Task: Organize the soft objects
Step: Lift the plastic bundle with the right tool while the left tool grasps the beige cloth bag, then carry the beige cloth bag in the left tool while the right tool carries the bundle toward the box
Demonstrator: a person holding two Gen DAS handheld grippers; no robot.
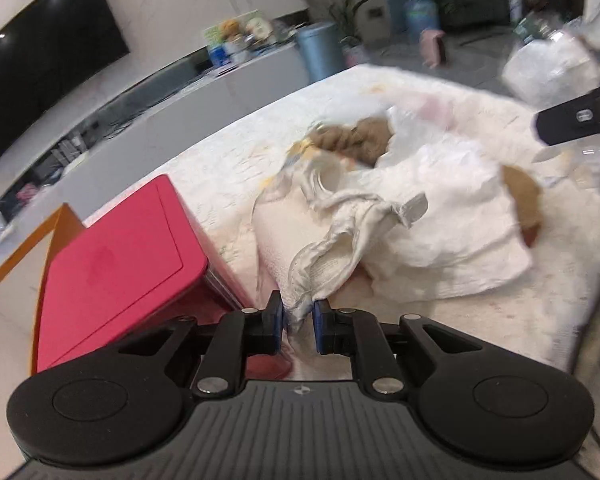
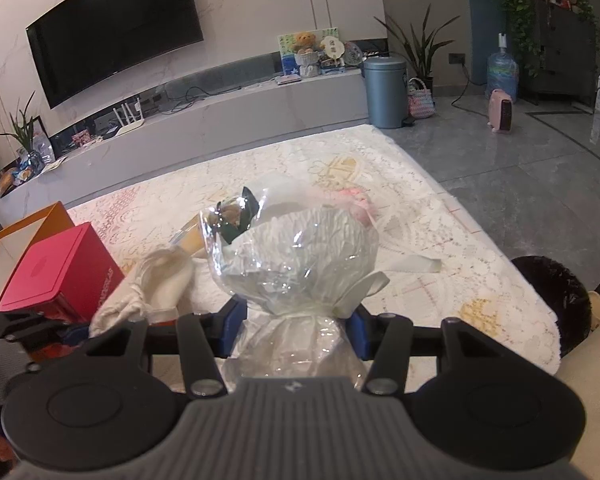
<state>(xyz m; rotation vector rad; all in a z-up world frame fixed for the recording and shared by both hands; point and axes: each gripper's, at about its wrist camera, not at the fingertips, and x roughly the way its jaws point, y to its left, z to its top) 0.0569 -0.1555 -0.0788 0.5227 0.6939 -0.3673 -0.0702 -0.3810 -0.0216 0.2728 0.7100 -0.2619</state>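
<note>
My left gripper (image 1: pixel 298 316) is shut on a corner of a white cloth bag (image 1: pixel 340 236) that lies over a brown plush toy (image 1: pixel 356 140) on the cream rug (image 1: pixel 228 168). My right gripper (image 2: pixel 296 332) is shut on the stem of a plastic-wrapped bouquet (image 2: pixel 300 256) holding a small bear (image 2: pixel 232 216), lifted above the rug (image 2: pixel 440 248). The bouquet also shows at the upper right of the left wrist view (image 1: pixel 552 68), above the right gripper's black finger (image 1: pixel 576 124). The white cloth hangs at the left of the right wrist view (image 2: pixel 152 288).
A red box (image 1: pixel 116 268) stands beside an orange box (image 1: pixel 16 276) at the rug's left; both show in the right wrist view, red box (image 2: pixel 56 276). A pink soft item (image 2: pixel 358 200) lies on the rug. A blue bin (image 2: pixel 384 92) and a TV bench (image 2: pixel 220 116) stand behind. A dark furry cushion (image 2: pixel 556 300) is at right.
</note>
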